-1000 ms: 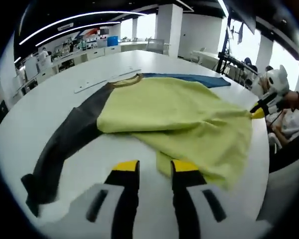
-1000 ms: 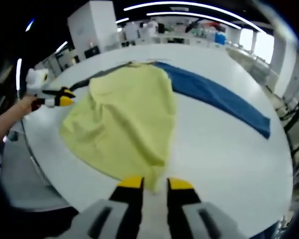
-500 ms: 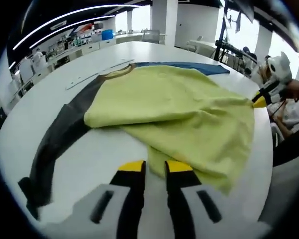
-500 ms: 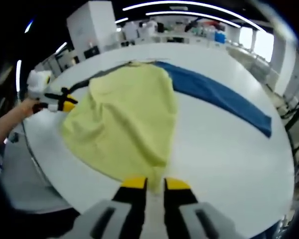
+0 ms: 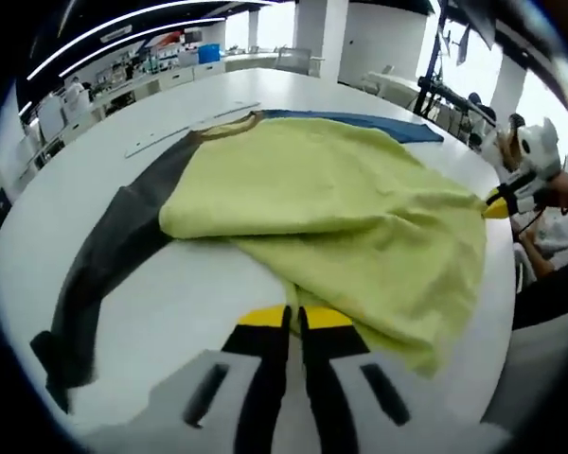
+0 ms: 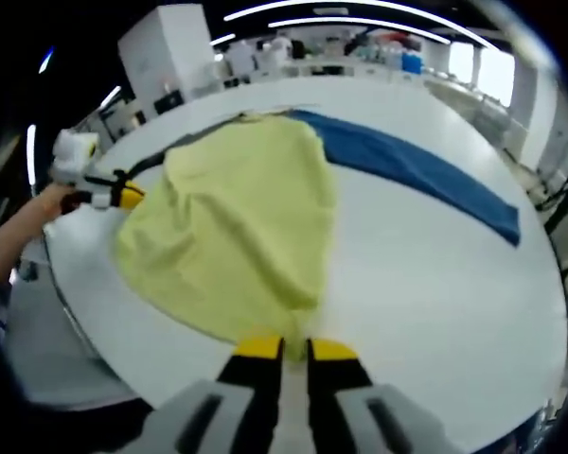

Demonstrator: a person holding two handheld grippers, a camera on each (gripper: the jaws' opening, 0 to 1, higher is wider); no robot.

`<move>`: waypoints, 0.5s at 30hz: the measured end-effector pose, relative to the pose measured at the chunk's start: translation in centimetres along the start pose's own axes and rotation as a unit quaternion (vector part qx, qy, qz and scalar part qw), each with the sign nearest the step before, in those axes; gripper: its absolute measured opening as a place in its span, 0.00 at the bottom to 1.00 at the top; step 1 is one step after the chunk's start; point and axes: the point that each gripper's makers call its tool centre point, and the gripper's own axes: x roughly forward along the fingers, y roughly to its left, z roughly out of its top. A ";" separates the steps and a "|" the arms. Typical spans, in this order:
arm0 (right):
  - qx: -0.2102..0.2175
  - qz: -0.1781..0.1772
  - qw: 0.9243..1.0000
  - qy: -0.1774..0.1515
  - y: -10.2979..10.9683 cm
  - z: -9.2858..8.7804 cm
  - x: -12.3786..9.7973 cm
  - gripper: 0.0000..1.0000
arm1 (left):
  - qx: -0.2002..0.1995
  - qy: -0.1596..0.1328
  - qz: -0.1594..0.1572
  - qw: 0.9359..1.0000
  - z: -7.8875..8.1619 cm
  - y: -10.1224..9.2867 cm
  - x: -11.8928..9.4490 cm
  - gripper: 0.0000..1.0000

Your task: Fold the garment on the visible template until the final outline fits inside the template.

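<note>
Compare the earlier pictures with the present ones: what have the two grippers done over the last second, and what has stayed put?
Both grippers have closed. The left gripper narrowed its jaws onto the hem of the yellow garment, and the right gripper did the same at its corner. The garment, its dark sleeve and blue sleeve have stayed flat on the white table.

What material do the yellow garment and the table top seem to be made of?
The yellow garment looks like soft matte knit fabric: it creases and drapes. The table looks like hard, smooth white laminate or plastic with a faint sheen; which one is unclear.
</note>
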 end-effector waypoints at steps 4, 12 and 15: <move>0.010 0.000 1.000 -0.003 -0.2 0.0 0.0 0.00 | -0.001 0.003 0.004 1.000 0.0 0.1 0.0 0.00; 0.014 0.010 1.000 -0.011 -0.4 0.3 -0.3 0.00 | -0.081 0.002 0.006 0.997 -0.4 -0.1 -1.3 0.00; 0.011 0.010 1.000 -0.014 -0.3 0.6 -0.5 0.00 | -0.092 -0.001 0.015 0.996 -0.6 -0.3 -2.4 0.00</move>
